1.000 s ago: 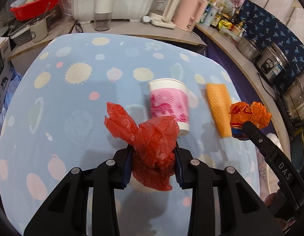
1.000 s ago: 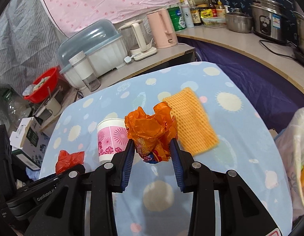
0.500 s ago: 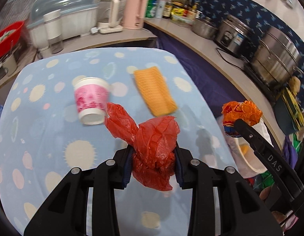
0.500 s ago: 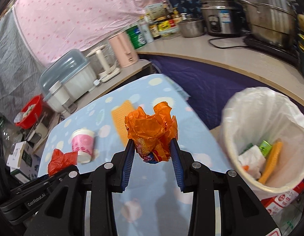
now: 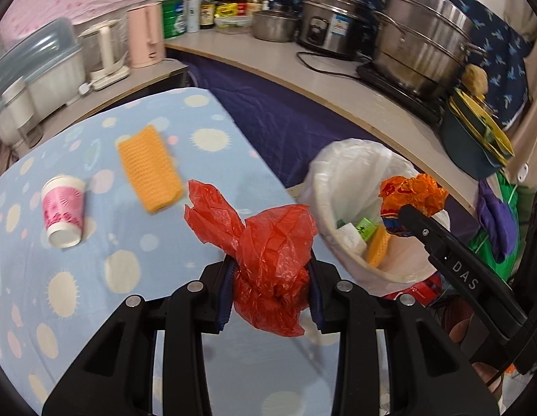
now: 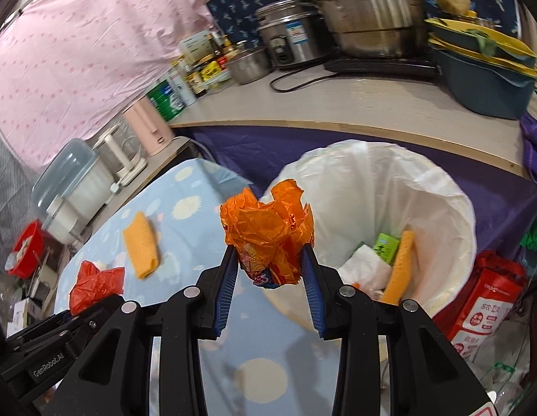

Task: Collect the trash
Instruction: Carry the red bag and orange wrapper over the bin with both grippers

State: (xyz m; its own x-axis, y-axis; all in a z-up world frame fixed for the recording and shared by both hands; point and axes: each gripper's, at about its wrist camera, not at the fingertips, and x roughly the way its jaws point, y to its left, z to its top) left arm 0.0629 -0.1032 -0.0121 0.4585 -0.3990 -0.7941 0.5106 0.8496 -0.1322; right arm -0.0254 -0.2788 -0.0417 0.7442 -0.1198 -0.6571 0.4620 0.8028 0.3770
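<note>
I'm mid-carry: left gripper [image 5: 272,286] clamped on red bag [image 5: 268,253] over table [image 5: 77,294] edge, right gripper [image 6: 268,272] pinching orange wrapper [image 6: 268,234] at bin [image 6: 452,194] rim. Next: both over the bin opening, then let go; cup [image 5: 64,211] & sponge [image 5: 148,168] left on table

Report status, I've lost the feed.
Left gripper shut on red bag. Right gripper shut on orange wrapper, near bin. Path clear.
</note>
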